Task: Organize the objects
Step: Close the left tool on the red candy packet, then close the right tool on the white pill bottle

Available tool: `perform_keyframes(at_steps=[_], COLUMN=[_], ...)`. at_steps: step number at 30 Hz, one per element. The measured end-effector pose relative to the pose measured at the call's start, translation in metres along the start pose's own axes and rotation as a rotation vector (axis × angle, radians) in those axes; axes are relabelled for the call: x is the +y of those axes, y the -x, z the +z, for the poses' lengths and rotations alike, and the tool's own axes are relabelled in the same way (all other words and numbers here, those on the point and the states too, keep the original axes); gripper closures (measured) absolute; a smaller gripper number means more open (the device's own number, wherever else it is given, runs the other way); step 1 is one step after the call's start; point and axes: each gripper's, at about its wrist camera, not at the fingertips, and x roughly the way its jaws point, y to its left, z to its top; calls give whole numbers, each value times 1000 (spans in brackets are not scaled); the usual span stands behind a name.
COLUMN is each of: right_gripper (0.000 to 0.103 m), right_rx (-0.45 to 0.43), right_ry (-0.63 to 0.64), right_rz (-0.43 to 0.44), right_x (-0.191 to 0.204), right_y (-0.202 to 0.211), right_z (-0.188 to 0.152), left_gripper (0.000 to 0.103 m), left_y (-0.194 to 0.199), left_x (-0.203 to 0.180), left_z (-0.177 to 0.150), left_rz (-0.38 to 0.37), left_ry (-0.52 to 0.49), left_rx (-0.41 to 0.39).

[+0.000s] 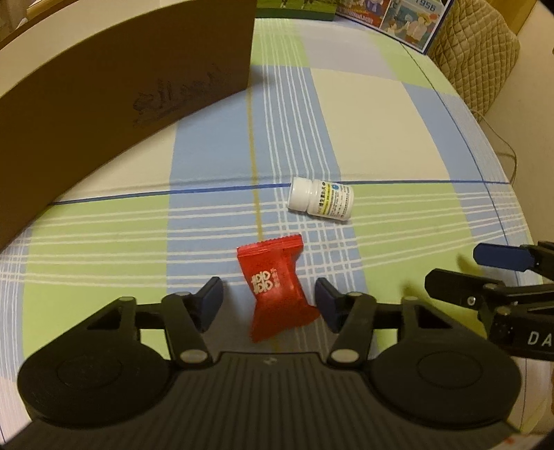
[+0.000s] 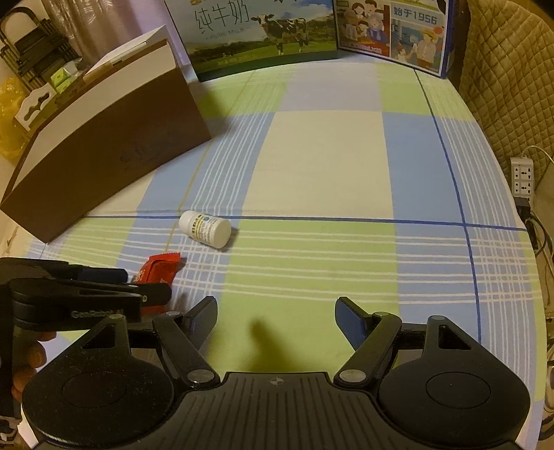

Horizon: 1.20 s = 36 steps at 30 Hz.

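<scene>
Both wrists look steeply down (shared bottle [image 1: 320, 202]).

You have lots of bare checked cloth [image 2: 322, 155] in the middle and on the right to move over. On the far left a big brown box [image 2: 104, 145] stands tall like a wall. Two milk cartons [image 2: 256, 31] block the far edge. A small white bottle [image 2: 206, 228] lies on its side, near a red packet [image 1: 275, 290]. Your left claw [image 1: 268, 301] sits around that packet, close beside your right claw [image 2: 277, 322].
</scene>
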Motion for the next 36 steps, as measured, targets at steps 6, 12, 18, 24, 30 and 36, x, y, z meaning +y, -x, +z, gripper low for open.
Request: perform_keyframes(at_steps=[6, 12, 18, 24, 30, 36], right_gripper=[31, 31, 31, 31, 31, 56], right_rx=[6, 10, -6, -52, -66, -25], right_ry=[12, 39, 113, 280, 427, 474], right_rz=[3, 15, 40, 45, 50, 78], right_x=[5, 12, 29, 54, 72, 77], right_y=[-4, -12, -25, -45, -70, -83], right_z=[3, 6, 12, 27, 40, 42], left_gripper=[65, 76, 77, 77, 76, 76], left_y=[-5, -4, 1, 4, 7, 7], left_x=[-3, 12, 42, 73, 89, 91], left_z=[-1, -2, -5, -7, -11, -12], left_rz=[28, 50, 93, 137, 152, 146], left_ry=[-34, -22, 43, 112, 148, 151], left_rx=[-11, -28, -37, -39, -42, -44])
